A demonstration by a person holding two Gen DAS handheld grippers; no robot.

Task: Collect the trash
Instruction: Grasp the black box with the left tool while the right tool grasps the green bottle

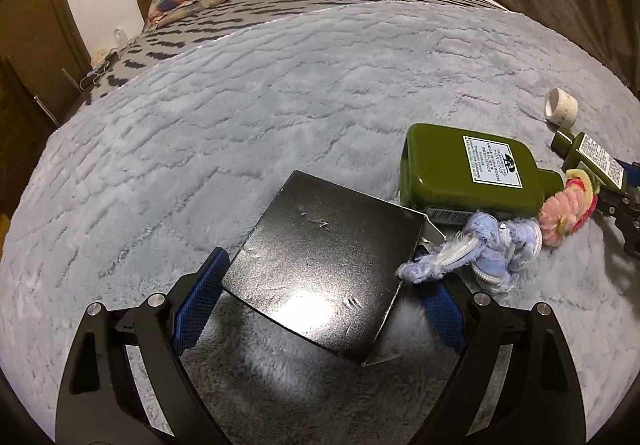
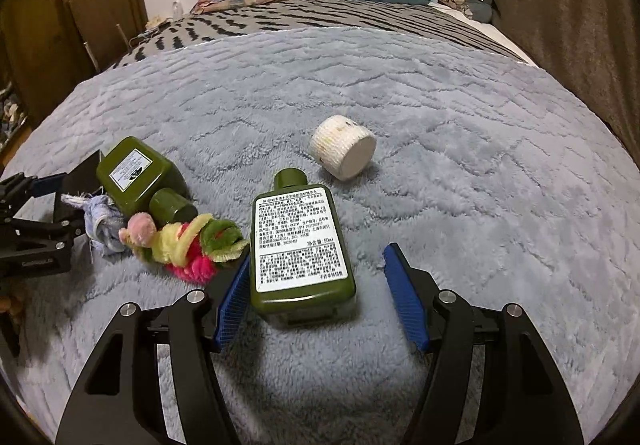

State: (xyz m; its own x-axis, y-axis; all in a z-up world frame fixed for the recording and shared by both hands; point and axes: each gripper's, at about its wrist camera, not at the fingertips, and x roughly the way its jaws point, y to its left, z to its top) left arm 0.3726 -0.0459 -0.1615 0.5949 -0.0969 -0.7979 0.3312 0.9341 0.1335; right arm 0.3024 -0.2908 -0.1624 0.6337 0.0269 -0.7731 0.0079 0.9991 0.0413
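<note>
Right wrist view: small green bottle [image 2: 302,245] lying on grey blanket [image 2: 460,133], between spread fingers [image 2: 404,293] of right gripper [image 2: 316,293], only the left one near contact; centre, then close squarely across its flat sides.

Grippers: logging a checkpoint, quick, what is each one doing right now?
Left hand-held gripper: open wide, straddling the black box; pad contact unclear.
Right hand-held gripper: open, around the small green bottle, one pad clear of it.
</note>
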